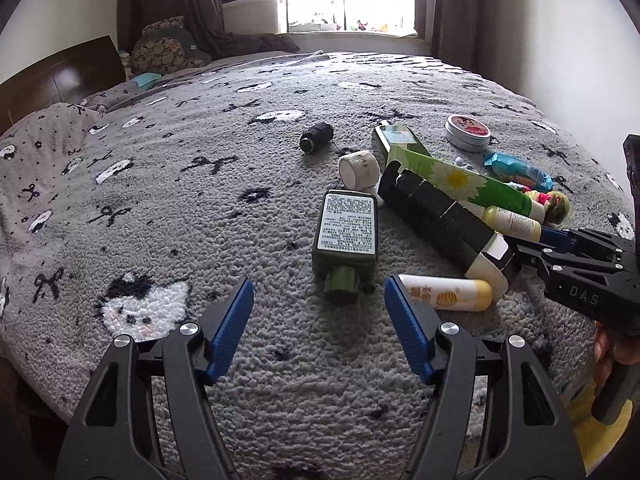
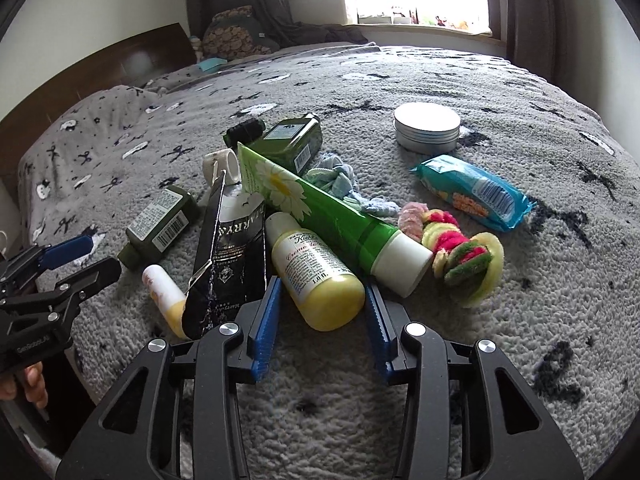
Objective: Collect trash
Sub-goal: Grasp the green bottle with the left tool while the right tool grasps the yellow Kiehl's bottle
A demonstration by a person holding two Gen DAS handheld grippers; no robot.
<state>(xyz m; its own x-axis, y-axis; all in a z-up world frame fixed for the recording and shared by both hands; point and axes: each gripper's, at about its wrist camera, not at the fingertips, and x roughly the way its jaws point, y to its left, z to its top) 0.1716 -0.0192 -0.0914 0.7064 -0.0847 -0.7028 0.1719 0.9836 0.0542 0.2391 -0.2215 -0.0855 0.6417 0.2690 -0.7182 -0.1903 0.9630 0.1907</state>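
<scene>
A heap of trash lay on the fluffy grey bed cover with black bows and white cat faces (image 1: 240,208). In the heap was a small yellow bottle with a white label (image 2: 316,276). It lay on its side, and the right gripper (image 2: 322,308) had its blue fingers (image 2: 269,312) one on each side of the bottle's bottom end. I could not tell if the fingers were pressing it or just near it.

A long green tube with a daisy picture and a white cap (image 2: 340,224) leaned across the yellow bottle. A torn black box (image 2: 228,264) lay right beside the bottle, on the other side. Next to that was a small white tube with a yellow end (image 1: 448,292).

The left gripper (image 1: 319,296) was about half open and held nothing. A flat dark green bottle with a white label (image 1: 347,236) lay just past its fingertips, cap toward them.

Farther off lay a round silver tin (image 2: 426,126), a blue snack packet (image 2: 476,194), a bunch of fuzzy coloured hair ties (image 2: 460,248), a white roll of tape (image 1: 358,168) and a black spool of thread (image 1: 317,137).
</scene>
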